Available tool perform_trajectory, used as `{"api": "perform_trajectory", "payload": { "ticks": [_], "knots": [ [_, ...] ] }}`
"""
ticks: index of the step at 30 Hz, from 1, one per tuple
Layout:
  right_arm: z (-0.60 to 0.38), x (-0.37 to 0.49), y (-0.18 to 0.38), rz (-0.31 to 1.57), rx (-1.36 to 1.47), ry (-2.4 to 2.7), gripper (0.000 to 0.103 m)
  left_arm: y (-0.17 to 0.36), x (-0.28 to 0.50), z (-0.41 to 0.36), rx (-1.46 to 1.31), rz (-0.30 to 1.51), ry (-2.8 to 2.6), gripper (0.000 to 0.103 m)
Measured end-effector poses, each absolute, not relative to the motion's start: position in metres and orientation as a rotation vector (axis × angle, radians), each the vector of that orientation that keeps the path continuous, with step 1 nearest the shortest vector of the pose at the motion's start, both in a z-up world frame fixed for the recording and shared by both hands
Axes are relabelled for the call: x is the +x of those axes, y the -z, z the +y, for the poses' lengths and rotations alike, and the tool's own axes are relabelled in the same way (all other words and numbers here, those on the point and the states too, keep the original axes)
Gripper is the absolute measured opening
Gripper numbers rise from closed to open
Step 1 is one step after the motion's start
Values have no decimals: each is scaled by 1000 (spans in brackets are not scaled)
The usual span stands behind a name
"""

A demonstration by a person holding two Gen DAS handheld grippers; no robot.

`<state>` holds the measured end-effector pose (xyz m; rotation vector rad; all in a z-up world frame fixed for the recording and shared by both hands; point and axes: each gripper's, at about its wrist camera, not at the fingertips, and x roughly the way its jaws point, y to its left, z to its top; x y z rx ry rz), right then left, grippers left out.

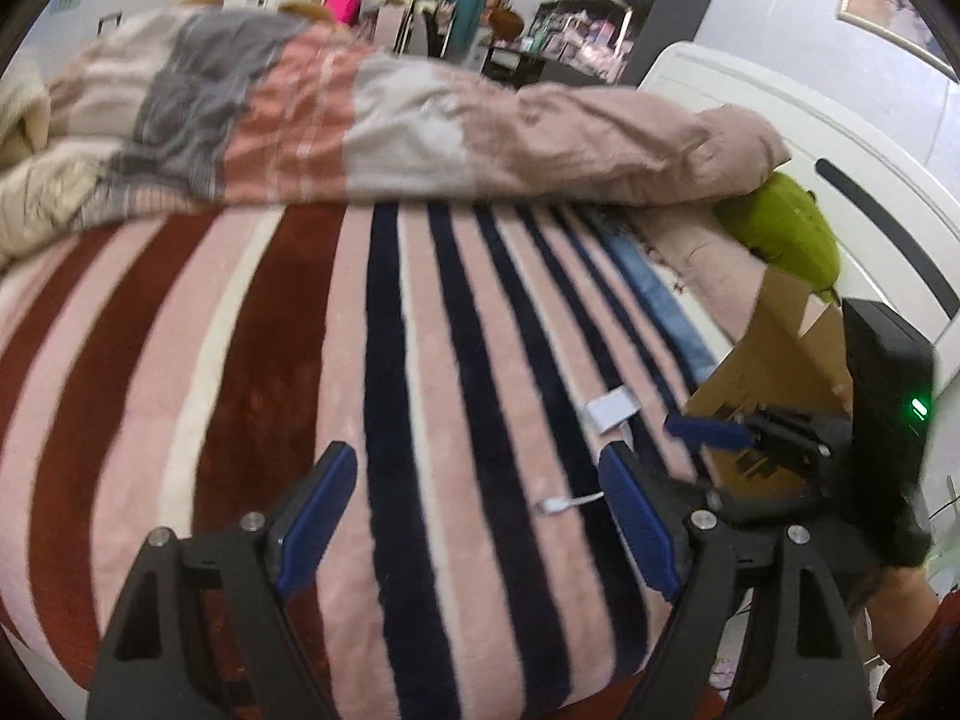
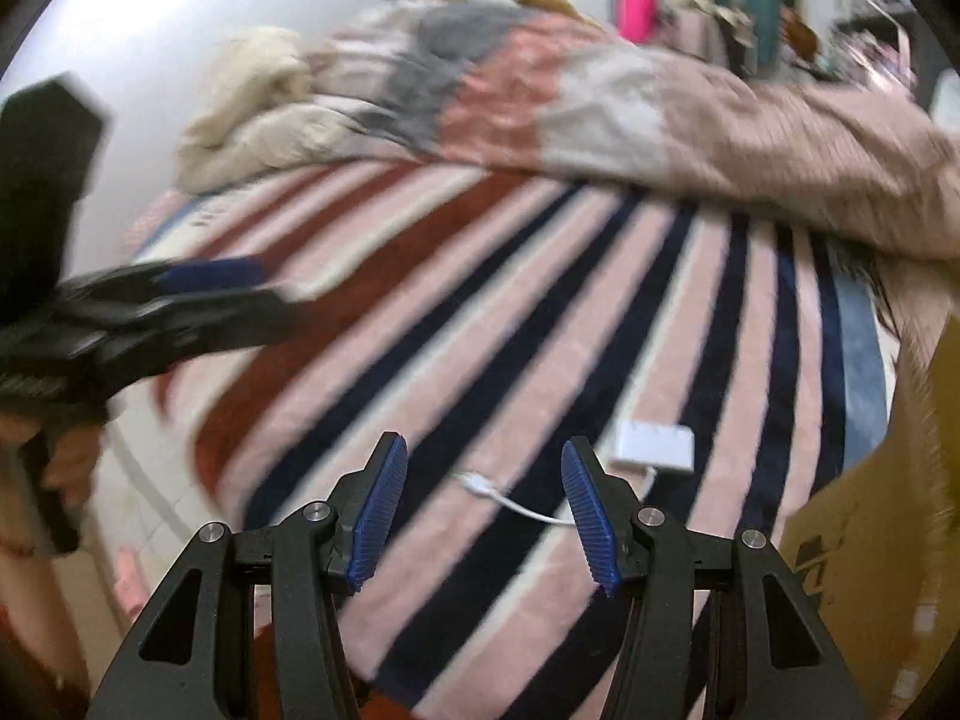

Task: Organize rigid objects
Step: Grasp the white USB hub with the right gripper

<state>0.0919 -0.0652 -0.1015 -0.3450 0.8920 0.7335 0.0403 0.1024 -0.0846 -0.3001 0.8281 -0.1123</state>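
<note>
Both hand-held grippers, left (image 1: pixel 474 516) and right (image 2: pixel 485 501), hang spread and empty over the striped bed (image 1: pixel 240 330); a white adapter (image 2: pixel 654 443) with its cable lies beside a cardboard box (image 2: pixel 870 510).

— Any writing you can read here?

— None that comes out. The cardboard box (image 2: pixel 864 546) at about four o'clock in the right wrist view has a dark printed mark on its side, but it is too blurred to make out.

— And from the left wrist?

— The same box (image 1: pixel 774 360) at three o'clock shows a dark print low on its face, also unreadable. A framed picture (image 1: pixel 888 6) at two o'clock carries no legible words.
</note>
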Motion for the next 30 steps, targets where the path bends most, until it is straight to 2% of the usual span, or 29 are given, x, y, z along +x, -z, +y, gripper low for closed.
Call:
{"api": "perform_trajectory", "payload": {
  "ticks": [2, 10, 11, 12, 13, 20, 23, 26, 27, 29, 30],
  "knots": [
    [-68, 108, 123, 917, -346, -635, 67, 100, 42, 103, -312, 853, 110, 80],
    [-86, 171, 179, 975, -319, -408, 68, 136, 45, 97, -359, 916, 126, 80],
    [-86, 172, 181, 962, -315, -413, 68, 137, 44, 95, -359, 920, 129, 80],
    [-86, 172, 182, 947, -320, -420, 61, 138, 42, 91, -358, 923, 135, 80],
    [-84, 172, 182, 937, -328, -433, 51, 138, 40, 88, -358, 924, 145, 80],
    [-70, 147, 152, 911, -300, -566, 51, 117, 24, 66, -395, 883, 268, 79],
    [-63, 127, 124, 865, -287, -648, 51, 99, 15, 52, -361, 858, 303, 69],
    [-59, 110, 95, 821, -262, -709, 51, 82, 7, 42, -364, 829, 344, 53],
    [-59, 104, 85, 806, -254, -725, 51, 76, 4, 39, -365, 815, 353, 43],
    [-61, 96, 70, 774, -247, -735, 51, 59, -3, 32, -355, 783, 376, 40],
    [-64, 92, 62, 751, -248, -731, 51, 52, -6, 28, -345, 773, 383, 33]
  ]
}}
